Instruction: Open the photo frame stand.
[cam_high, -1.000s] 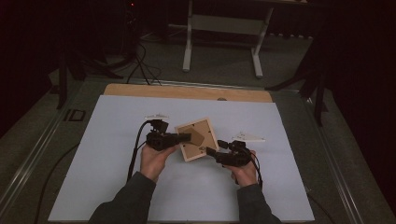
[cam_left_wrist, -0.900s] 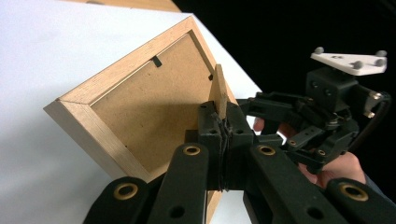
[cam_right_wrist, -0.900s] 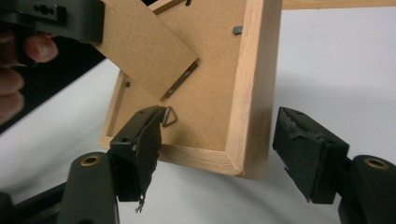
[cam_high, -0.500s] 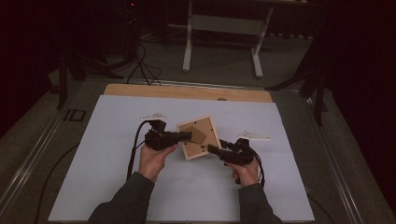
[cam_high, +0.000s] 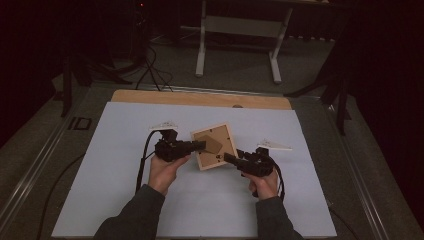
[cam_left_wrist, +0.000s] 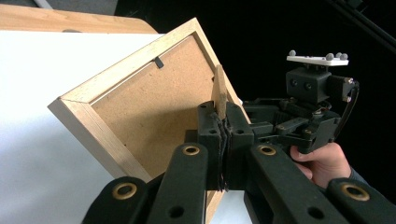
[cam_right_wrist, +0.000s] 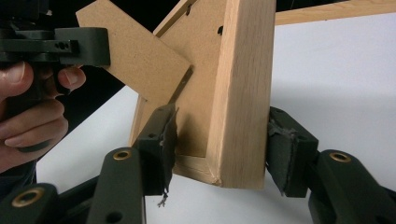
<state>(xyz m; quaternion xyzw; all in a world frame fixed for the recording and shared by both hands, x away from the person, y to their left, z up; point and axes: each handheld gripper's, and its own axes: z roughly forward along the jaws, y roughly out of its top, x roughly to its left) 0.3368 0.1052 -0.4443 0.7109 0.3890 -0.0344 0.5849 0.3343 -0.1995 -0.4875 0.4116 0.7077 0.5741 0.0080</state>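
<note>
A light wooden picture frame (cam_high: 214, 146) is tilted up off the white sheet with its brown back (cam_left_wrist: 140, 112) towards me. My left gripper (cam_high: 202, 145) (cam_left_wrist: 224, 126) is shut on the frame's fold-out stand flap (cam_left_wrist: 219, 91) (cam_right_wrist: 140, 56), pinching its thin edge. My right gripper (cam_high: 228, 158) (cam_right_wrist: 219, 140) straddles the frame's near corner (cam_right_wrist: 243, 84), one pad on the back side and one beside the outer face. Its jaws have just been closing, with the corner between them and a small gap still at the back-side pad.
A white sheet (cam_high: 115, 165) covers the table, and a wooden strip (cam_high: 200, 98) runs along its far edge. A black cable (cam_high: 142, 165) trails from the left gripper. Beyond the table stands a white metal stand (cam_high: 240, 30) on a dark floor.
The right gripper's jaws have drawn a little closer around the frame's corner. Both hands and the frame have kept their places.
</note>
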